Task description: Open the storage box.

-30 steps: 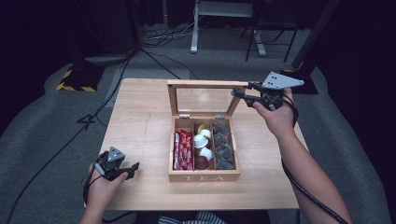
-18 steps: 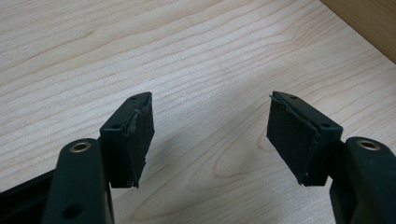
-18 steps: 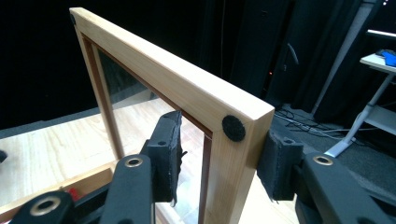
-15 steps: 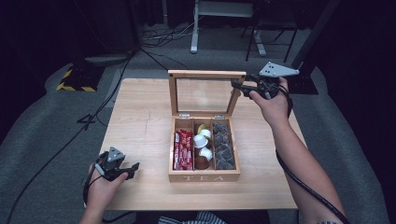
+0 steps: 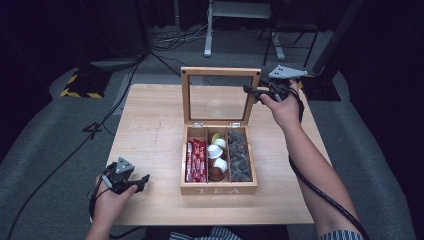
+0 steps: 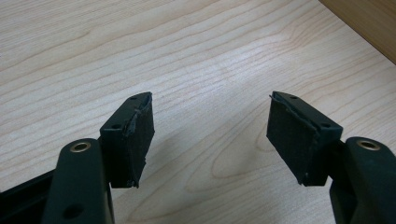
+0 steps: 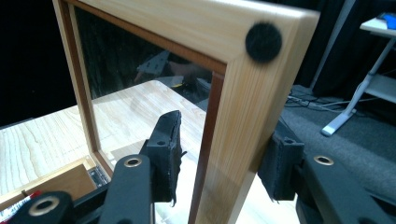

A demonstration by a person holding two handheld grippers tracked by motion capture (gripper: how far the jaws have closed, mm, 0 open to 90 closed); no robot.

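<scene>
High view: a wooden tea box (image 5: 219, 189) stands at the middle of the table (image 5: 150, 135), with its glass lid (image 5: 220, 95) raised upright at the box's twelve o'clock side. The right gripper (image 5: 251, 91) sits at about two o'clock from the box, at the lid's right edge near the top corner. In the right gripper view, the lid's wooden frame (image 7: 243, 116) stands between the two jaws, one on the glass side and one behind the outer edge; a gap shows on the glass side, so the pads do not clamp it. These jaws have just been opening, with the frame between them.

The left gripper (image 5: 142, 180) rests low at about eight o'clock from the box, well apart from it. Its own view shows the jaws fairly wide with nothing between them, only bare table (image 6: 196, 60) below.

Inside the box, red packets (image 5: 196, 160) fill the left compartment, white cups (image 5: 216, 151) the middle, and dark packets (image 5: 238, 156) the right.
</scene>
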